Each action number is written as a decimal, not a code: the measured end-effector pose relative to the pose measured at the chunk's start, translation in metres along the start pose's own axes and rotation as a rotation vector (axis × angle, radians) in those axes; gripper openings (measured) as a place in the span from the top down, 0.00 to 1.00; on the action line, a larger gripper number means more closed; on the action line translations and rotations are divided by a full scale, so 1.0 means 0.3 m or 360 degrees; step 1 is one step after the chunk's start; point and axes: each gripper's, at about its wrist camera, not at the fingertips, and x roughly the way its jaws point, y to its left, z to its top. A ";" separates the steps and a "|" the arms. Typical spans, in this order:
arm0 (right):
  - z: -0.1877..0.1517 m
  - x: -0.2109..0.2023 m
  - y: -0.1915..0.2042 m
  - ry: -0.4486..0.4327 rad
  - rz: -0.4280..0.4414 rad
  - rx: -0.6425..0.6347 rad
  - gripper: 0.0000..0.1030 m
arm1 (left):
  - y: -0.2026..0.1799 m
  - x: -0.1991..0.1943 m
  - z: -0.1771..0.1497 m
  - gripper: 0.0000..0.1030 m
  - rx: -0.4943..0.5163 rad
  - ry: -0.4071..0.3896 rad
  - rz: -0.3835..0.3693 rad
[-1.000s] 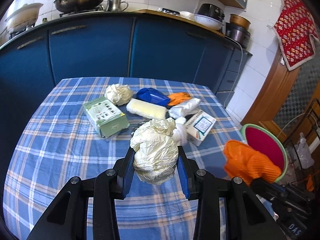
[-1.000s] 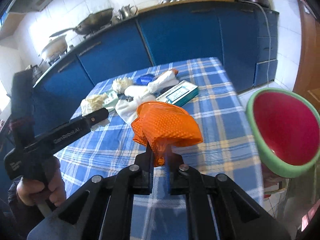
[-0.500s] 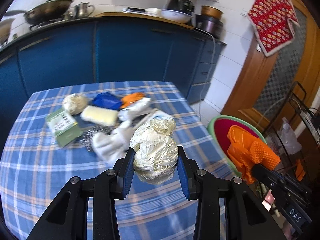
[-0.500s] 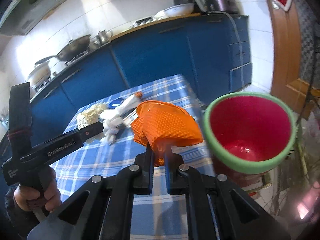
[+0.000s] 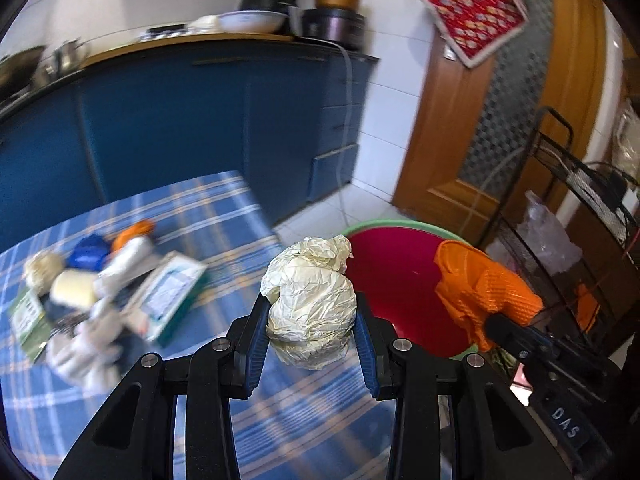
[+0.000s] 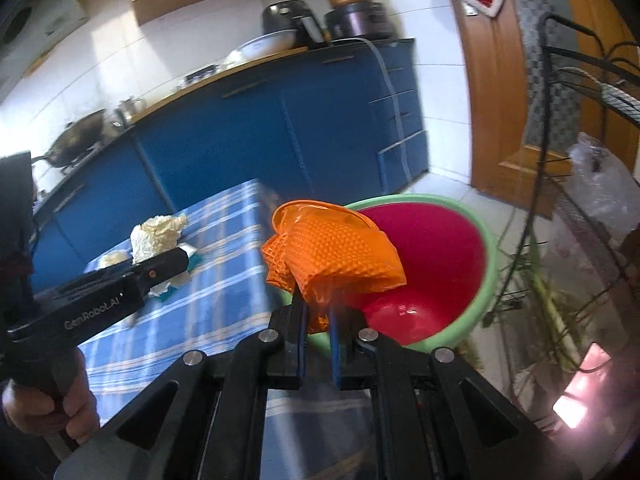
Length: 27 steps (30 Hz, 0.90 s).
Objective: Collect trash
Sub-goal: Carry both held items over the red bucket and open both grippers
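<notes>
My left gripper (image 5: 310,316) is shut on a crumpled cream paper ball (image 5: 310,300), held above the table's right edge beside the bin. My right gripper (image 6: 318,316) is shut on a crumpled orange textured wrapper (image 6: 334,252), which hangs over the near rim of a green bin with a red inside (image 6: 440,264). In the left wrist view the same bin (image 5: 400,272) sits just past the paper ball, and the orange wrapper (image 5: 480,292) hangs over its right side. Several other pieces of trash (image 5: 104,280) lie on the blue checked tablecloth (image 5: 200,216).
Blue kitchen cabinets (image 5: 200,120) run behind the table, with pots and bowls on the counter. A black wire rack (image 6: 580,160) with a plastic bag stands right of the bin. A wooden door (image 5: 500,140) is beyond. A hand (image 6: 48,400) grips the left gripper's handle.
Both grippers swung right from over the table toward the bin, each keeping its load. The bin now lies directly ahead and the trash pile has slid to the left.
</notes>
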 end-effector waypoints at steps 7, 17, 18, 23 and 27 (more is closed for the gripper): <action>-0.001 0.053 -0.124 -0.0014 -0.0077 0.0079 0.89 | -0.116 0.145 0.033 0.61 0.0078 0.0086 -0.0058; -0.025 0.153 -0.255 0.0056 -0.0092 0.0233 0.87 | -0.192 0.302 0.020 0.59 0.0146 0.0213 -0.0054; -0.027 0.159 -0.259 0.0058 -0.0083 0.0239 0.87 | -0.190 0.310 0.018 0.59 0.0149 0.0224 -0.0051; -0.035 0.187 -0.272 0.0070 -0.0057 0.0277 0.71 | -0.186 0.335 0.014 0.45 0.0134 0.0243 0.0005; -0.041 0.195 -0.270 0.0073 -0.0039 0.0291 0.60 | -0.172 0.342 0.011 0.42 0.0105 0.0265 0.0010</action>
